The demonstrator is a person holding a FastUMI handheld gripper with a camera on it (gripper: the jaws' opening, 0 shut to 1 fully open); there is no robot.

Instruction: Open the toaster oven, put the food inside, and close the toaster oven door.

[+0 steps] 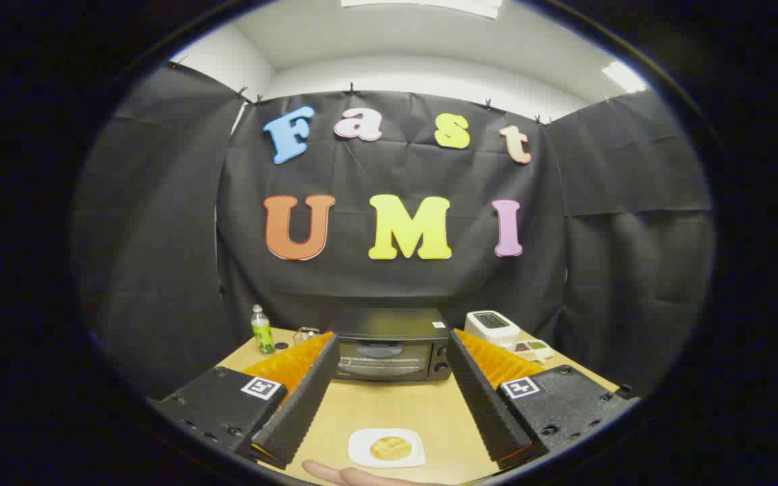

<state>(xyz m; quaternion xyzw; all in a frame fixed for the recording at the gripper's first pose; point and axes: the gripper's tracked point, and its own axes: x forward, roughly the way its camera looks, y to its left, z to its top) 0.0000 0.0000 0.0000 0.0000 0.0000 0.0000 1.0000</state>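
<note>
Hovering gripper (389, 398) spread wide, empty | toaster oven (392, 347) shut, beyond fingertips | bun (390, 447) on plate (360, 453) between fingers | probably soft, light: pinch sides gently; door likely stiff: take top handle (380, 349)

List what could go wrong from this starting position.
1. The toaster oven door looks closed, and the open gripper is far back; a misaligned reach for the handle could slip off.
2. The bun lies loose on its white plate between the fingers; it may slide or roll off.
3. A hand lies beside the plate and could get bumped.
</note>
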